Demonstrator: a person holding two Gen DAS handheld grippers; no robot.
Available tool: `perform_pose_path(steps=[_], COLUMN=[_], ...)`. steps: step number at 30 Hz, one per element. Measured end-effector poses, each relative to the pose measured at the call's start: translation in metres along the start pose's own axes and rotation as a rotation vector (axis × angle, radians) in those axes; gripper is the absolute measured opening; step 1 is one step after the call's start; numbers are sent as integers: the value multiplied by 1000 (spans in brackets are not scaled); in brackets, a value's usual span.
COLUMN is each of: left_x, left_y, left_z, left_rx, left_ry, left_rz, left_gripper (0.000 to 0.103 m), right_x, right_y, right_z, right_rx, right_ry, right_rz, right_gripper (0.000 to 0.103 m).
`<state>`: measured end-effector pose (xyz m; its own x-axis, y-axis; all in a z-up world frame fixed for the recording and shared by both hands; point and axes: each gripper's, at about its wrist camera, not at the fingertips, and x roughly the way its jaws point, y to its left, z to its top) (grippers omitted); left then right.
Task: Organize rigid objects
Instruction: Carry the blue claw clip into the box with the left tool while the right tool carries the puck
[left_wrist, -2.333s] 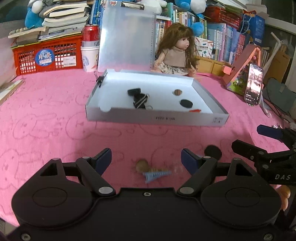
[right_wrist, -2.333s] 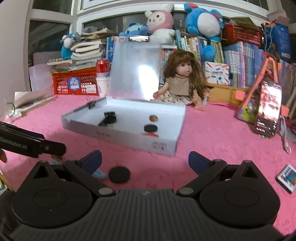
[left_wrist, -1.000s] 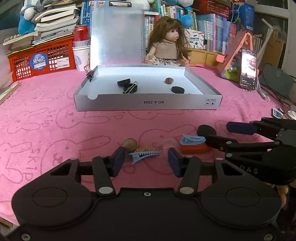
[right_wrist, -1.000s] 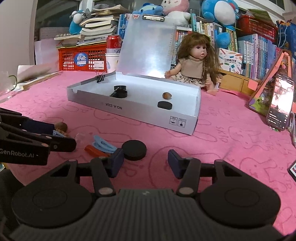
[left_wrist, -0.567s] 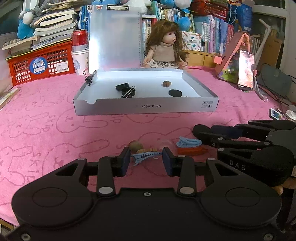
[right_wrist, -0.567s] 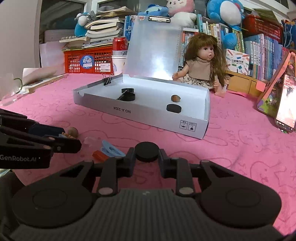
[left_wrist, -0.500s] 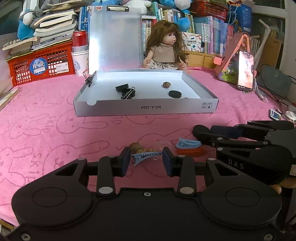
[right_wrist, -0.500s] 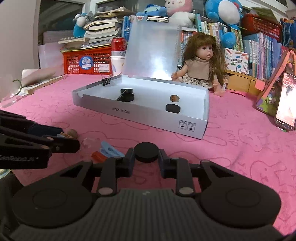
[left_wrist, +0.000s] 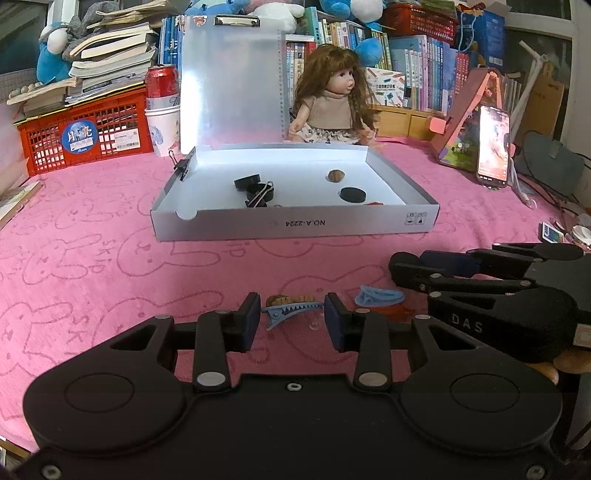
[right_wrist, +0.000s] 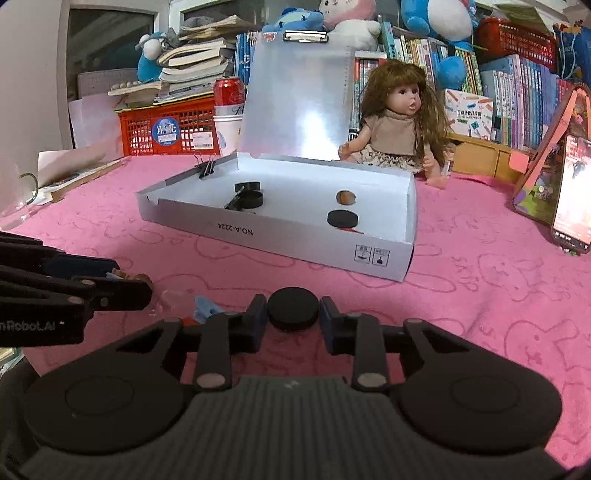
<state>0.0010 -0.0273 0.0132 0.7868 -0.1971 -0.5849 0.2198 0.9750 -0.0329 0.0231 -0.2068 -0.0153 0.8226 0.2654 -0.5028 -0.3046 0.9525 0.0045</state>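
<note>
A blue toothed hair clip lies across my left gripper, whose pads press on both its ends just above the pink cloth. A brown nut sits right behind it. My right gripper is closing, and its pads touch both sides of a black disc. A light blue clip rests on an orange piece between the two grippers. The open white box ahead holds a black disc, a nut, a binder clip and a second disc.
A doll sits behind the box, whose lid stands upright. A phone leans at the right, with a red crate and a can at the back left. A glass mug is at the far left.
The left jaws narrowed onto the hair clip. The right jaws came in from wide apart until they met the black disc. Neither hand has shifted much since.
</note>
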Motion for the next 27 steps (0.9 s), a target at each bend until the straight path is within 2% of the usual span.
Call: perform_pose_path(steps=[13, 27], left_x=[7, 29], left_y=[22, 32], left_z=[54, 103], left_rx=[-32, -59], left_ry=[-45, -43], left_rz=[20, 1], left_gripper=[36, 36], right_x=[-8, 6], right_y=[-15, -40], right_z=[28, 69], right_rx=[61, 169], right_ry=[-41, -31], right_rz=[-38, -32], right_gripper=[36, 36])
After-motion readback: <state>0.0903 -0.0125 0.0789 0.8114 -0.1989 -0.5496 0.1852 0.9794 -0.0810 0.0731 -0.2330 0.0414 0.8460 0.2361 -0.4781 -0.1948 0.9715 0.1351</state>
